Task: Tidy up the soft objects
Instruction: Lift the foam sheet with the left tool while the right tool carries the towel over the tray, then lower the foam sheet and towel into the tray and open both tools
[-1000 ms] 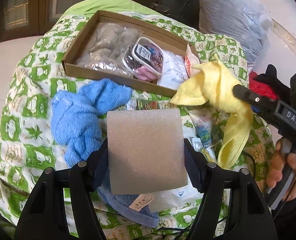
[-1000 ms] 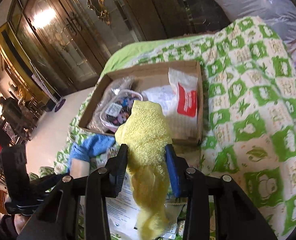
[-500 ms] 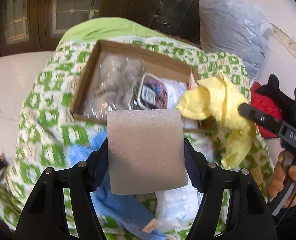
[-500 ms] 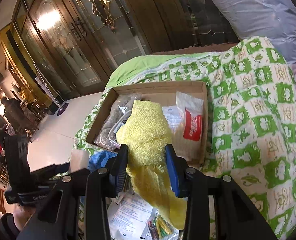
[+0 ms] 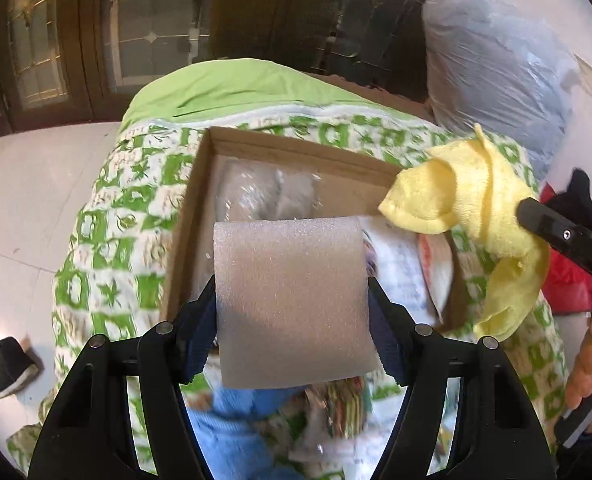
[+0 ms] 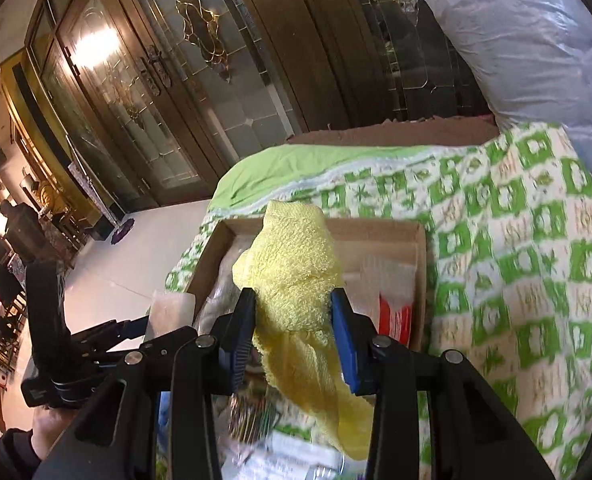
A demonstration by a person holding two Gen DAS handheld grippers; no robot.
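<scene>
Both loads have been lifted off the quilt (image 5: 107,240) and carried up over the cardboard box (image 5: 296,152), so dropping in is judged next. The left claw (image 5: 291,296) is clamped half-wide on a foam block (image 5: 291,300), its long axis running away from the claw. The right claw (image 6: 291,320) is pinched narrowly on a yellow towel (image 6: 296,272) (tail hanging below), bunched end pointing ahead above the box.

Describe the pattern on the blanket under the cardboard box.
Green and cream checks with leaf motifs on the blanket; clearest in the right wrist view.
</scene>
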